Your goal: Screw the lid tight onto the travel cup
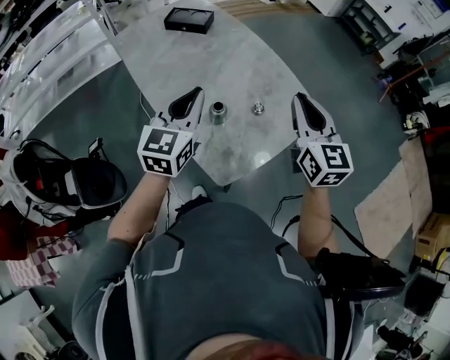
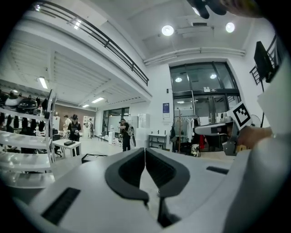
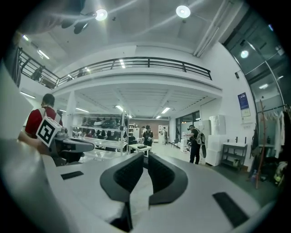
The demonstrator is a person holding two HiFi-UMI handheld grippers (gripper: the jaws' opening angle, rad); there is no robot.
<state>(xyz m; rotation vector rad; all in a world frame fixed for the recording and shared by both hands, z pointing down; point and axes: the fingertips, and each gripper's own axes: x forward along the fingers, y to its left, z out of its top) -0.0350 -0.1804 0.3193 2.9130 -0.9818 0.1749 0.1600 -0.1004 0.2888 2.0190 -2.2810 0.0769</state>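
The travel cup point(image 1: 218, 111), a small metal cylinder, stands upright near the front of the grey marble table point(image 1: 211, 56). Its small round lid point(image 1: 259, 108) lies on the table to the cup's right, apart from it. My left gripper point(image 1: 197, 91) hovers just left of the cup, shut and holding nothing. My right gripper point(image 1: 298, 96) is to the right of the lid, also shut and holding nothing. In the left gripper view the jaws point(image 2: 145, 150) meet with nothing between them, as they do in the right gripper view point(image 3: 146, 157). Neither gripper view shows the cup or the lid.
A black case point(image 1: 188, 20) lies at the table's far end. On the floor to the left sits a dark bag with headgear point(image 1: 67, 179). Cardboard point(image 1: 394, 190) and cables cover the floor at right. Shelves and people stand far off in the hall.
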